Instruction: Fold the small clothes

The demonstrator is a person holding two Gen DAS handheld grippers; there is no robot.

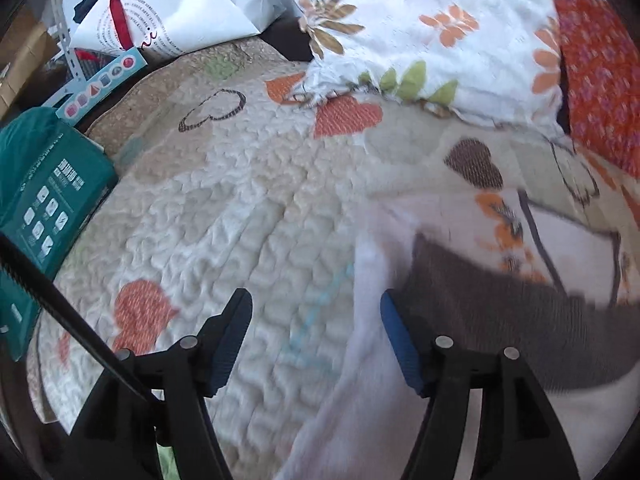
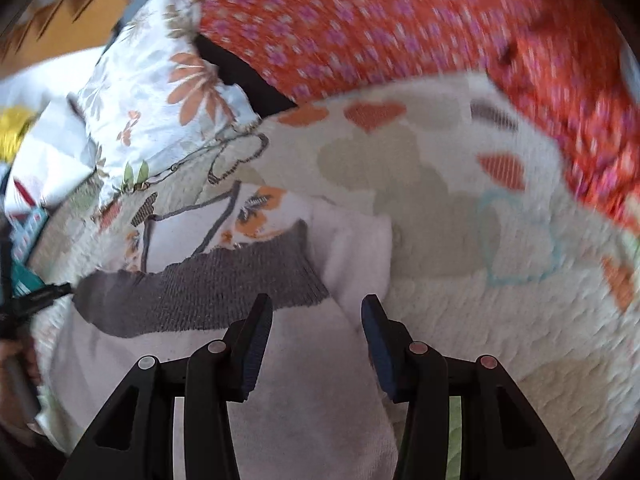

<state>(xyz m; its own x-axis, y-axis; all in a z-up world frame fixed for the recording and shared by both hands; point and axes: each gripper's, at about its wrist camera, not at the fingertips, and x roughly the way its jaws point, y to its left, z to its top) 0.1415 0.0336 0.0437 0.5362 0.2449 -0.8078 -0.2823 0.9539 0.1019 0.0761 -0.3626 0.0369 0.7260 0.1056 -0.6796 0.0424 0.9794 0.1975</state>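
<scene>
A small white garment (image 1: 460, 232) with a grey ribbed band (image 1: 500, 300), grey trim and an orange butterfly print lies on the quilted bed cover (image 1: 248, 208). My left gripper (image 1: 316, 300) is open and empty over the quilt at the garment's left edge. In the right wrist view the same garment (image 2: 288, 380) lies spread with its grey band (image 2: 208, 292) across it. My right gripper (image 2: 316, 304) is open and empty just above the white cloth. The other gripper (image 2: 36, 300) shows at the left edge.
A floral white pillow (image 1: 420, 20) and a red dotted cushion (image 1: 600, 80) lie at the far side. A teal box (image 1: 44, 188), a white paper bag (image 1: 172, 12) and clutter stand at the left bed edge. The red cushion (image 2: 400, 28) fills the far side of the right view.
</scene>
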